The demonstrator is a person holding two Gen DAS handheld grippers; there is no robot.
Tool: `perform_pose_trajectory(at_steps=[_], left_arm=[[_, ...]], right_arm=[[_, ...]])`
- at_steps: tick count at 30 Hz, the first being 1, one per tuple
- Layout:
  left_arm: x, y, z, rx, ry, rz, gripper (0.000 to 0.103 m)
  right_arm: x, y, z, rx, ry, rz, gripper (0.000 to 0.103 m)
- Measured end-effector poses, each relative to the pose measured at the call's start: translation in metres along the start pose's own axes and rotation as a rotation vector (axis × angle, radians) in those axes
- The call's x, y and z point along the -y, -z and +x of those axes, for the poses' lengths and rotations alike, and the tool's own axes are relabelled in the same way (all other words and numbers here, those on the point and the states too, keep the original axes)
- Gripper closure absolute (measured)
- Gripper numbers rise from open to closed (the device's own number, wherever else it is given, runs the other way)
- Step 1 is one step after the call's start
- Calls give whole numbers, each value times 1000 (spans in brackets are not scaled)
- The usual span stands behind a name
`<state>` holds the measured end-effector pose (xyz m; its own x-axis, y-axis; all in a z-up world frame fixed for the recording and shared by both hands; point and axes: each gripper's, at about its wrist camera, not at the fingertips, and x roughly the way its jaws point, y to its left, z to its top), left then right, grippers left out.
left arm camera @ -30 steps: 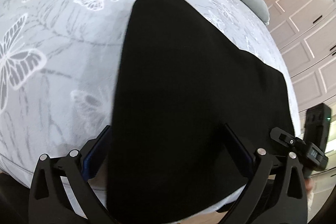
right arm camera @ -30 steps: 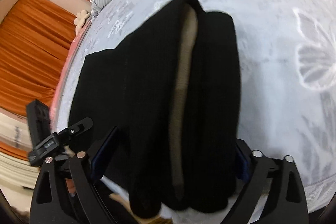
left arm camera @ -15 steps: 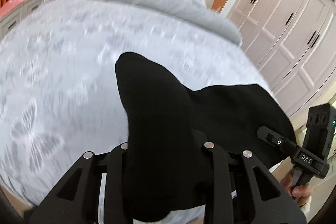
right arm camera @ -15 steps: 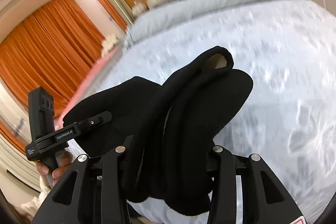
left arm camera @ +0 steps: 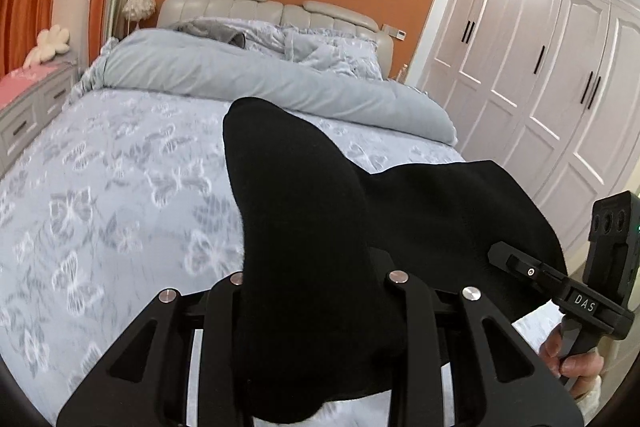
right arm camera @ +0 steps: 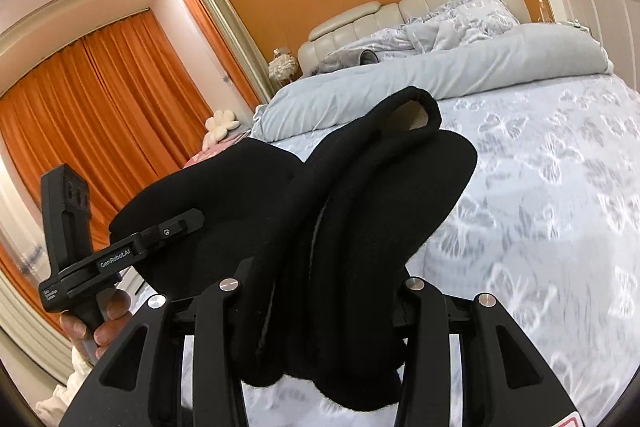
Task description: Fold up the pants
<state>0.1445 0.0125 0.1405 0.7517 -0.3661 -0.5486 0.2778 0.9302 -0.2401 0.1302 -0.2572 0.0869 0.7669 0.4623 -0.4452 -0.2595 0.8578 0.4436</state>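
A wide bed [left arm camera: 120,187] with a pale blue butterfly-print cover carries a plain grey-blue folded duvet [left arm camera: 256,75] just before its cream padded headboard [left arm camera: 280,11]. Ruffled printed pillows [left arm camera: 320,43] lie against that headboard, beside what may be a grey garment [left arm camera: 216,29].

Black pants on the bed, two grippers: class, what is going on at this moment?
A person is folding black pants on a bed with a butterfly-print cover, using a handheld gripper in each hand. The left gripper is clamped on one bunched part of the fabric, and the right gripper is clamped on another where a pale lining shows. Both hold the near end raised above the bed, apparently ready to carry it forward for a fold.
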Motion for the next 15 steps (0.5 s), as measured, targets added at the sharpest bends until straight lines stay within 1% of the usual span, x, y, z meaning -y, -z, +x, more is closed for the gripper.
perform_pose_trajectory(at_steps=[4, 7, 10, 15], left_arm=[[2, -22, 27, 42, -40, 33, 74], [-1, -36, 47, 61, -48, 41, 74], [-5, -51, 78, 74, -59, 49, 74], [-16, -61, 129, 76, -81, 48, 74]], right_arm=[[10, -22, 27, 17, 3, -9, 64], [20, -41, 48, 34, 10, -14, 64], [30, -56, 69, 49, 19, -22, 64], [57, -74, 114, 50, 31, -28, 64]])
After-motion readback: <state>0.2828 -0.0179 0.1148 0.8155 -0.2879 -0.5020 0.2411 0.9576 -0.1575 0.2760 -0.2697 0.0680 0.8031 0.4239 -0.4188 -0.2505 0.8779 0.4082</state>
